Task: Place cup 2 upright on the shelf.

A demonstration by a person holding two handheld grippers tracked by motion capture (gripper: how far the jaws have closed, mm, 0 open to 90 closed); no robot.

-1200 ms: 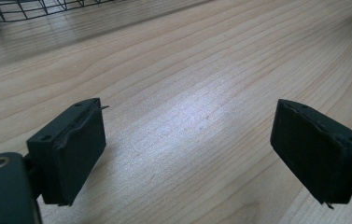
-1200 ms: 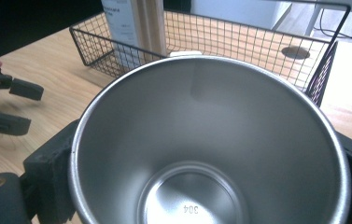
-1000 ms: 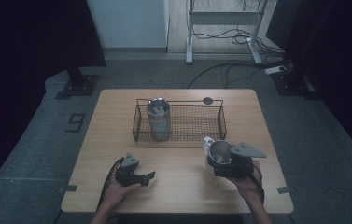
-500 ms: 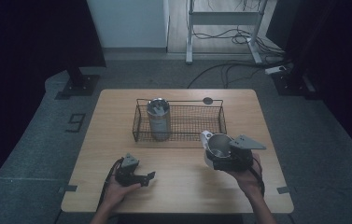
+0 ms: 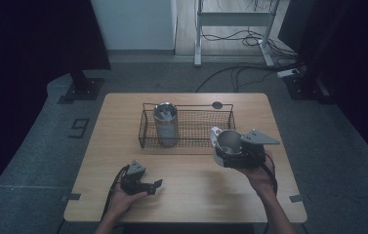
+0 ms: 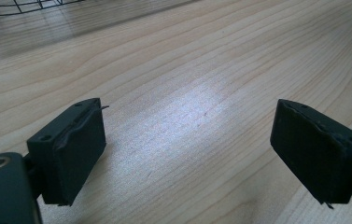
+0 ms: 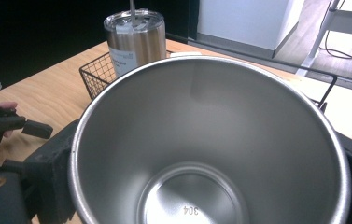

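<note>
Steel cup (image 7: 211,149) pinched in right gripper (image 5: 240,155) fingers; left gripper (image 5: 140,179) fingers spread.

— What sits where on the table (image 5: 113,126)?
— The wire basket (image 5: 196,126) lies at the far middle; a lidded tumbler (image 5: 165,123) stands upright in its left end.
— And nearer the person?
— The open cup (image 5: 228,141) is just before the basket's right end, between the right gripper's (image 5: 230,153) jaws; the left gripper (image 5: 153,186) rests on the table near the front edge, left of centre, well apart from both.
</note>
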